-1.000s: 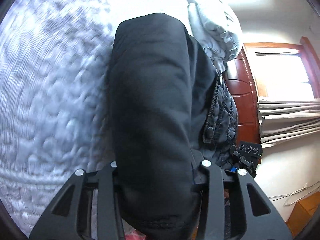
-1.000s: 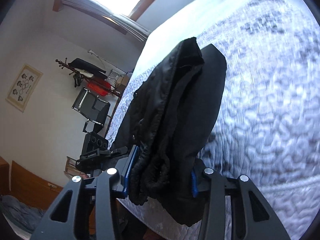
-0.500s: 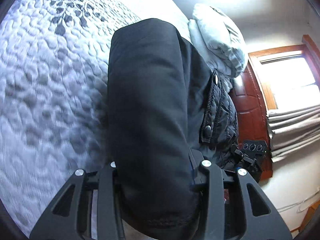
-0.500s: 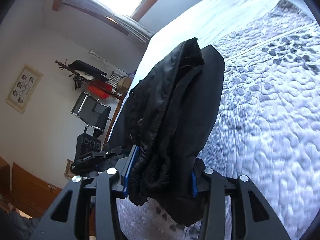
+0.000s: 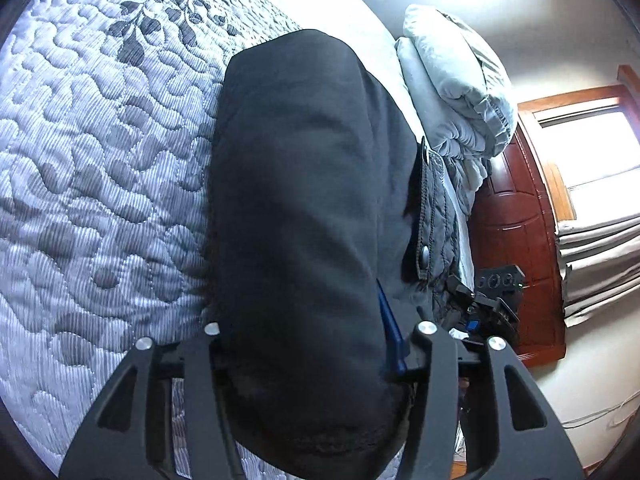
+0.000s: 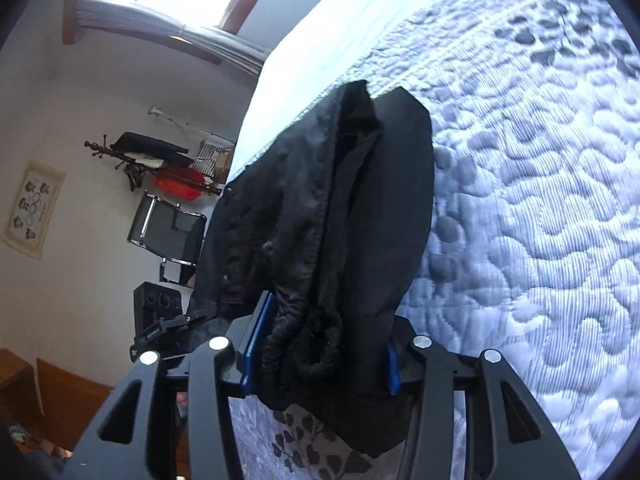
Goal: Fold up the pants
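One pair of black padded fabric pants (image 5: 304, 208), bunched thick, held over the grey-white quilted bedspread with dark leaf print (image 5: 92, 168). Two grippers, one at each end of the bundle.

Left gripper (image 5: 308, 344): both black fingers clamped on the smooth folded end of the pants; one blue pad (image 5: 390, 332) shows on the right-hand finger, the other is hidden under cloth. Fingers point along the bedspread toward the one folded pale-grey duvet (image 5: 452, 84) at its far end.

Right gripper (image 6: 320, 356): closed on the elastic-waistband end, two blue pads (image 6: 254, 348) pressing either side of the gathered fabric. Several layers hang loose in front. It points across the bedspread toward a white wall.

Each gripper shows in the other's view, beside the pants and off the bedspread edge.

Beyond the bedspread: one red-brown wooden door (image 5: 516, 216), one folding black chair (image 6: 168, 232), one framed wall picture (image 6: 34, 210).
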Motion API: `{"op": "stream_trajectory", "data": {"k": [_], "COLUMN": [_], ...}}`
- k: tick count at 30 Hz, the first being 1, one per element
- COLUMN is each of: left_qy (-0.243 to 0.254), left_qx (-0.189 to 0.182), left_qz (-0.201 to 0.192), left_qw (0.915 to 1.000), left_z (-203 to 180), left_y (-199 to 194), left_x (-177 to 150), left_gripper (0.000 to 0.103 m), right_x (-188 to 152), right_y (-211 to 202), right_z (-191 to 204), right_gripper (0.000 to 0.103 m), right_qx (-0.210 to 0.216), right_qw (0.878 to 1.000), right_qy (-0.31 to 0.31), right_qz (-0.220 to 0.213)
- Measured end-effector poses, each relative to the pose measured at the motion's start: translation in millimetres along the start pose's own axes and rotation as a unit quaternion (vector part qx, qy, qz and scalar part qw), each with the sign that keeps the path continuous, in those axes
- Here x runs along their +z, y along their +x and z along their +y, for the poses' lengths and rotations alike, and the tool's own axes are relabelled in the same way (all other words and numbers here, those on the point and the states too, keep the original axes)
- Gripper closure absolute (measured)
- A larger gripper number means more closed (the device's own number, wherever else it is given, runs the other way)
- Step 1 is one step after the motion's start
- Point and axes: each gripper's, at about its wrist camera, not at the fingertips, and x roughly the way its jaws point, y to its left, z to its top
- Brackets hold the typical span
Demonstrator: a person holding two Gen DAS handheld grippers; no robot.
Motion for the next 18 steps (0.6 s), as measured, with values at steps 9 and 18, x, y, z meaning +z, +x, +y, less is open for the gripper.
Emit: {"op": "stream_trajectory", "data": {"k": [9,18], "left_qy": [0.014,0.027], "left_qx": [0.033,0.075], "left_qz": [0.008,-0.038], "left_qw": [0.9993,0.9961], "left_z": [3.9,5.2], "left_y": [14.3,-14.3], "left_x": [-4.5,-16.2], "left_gripper": [0.008,0.005], "right_x": [-4.4,-31.6], "right_y": [-2.4,-44.5], "right_z": [-29.4,-49.3], "right_gripper": [0.035,0.031], "right_qx": [0.024,0.017], "right_qw": [0.999,0.997], "right_qy": [0.033,0.052], "right_qz": [-0.007,-0.049]}}
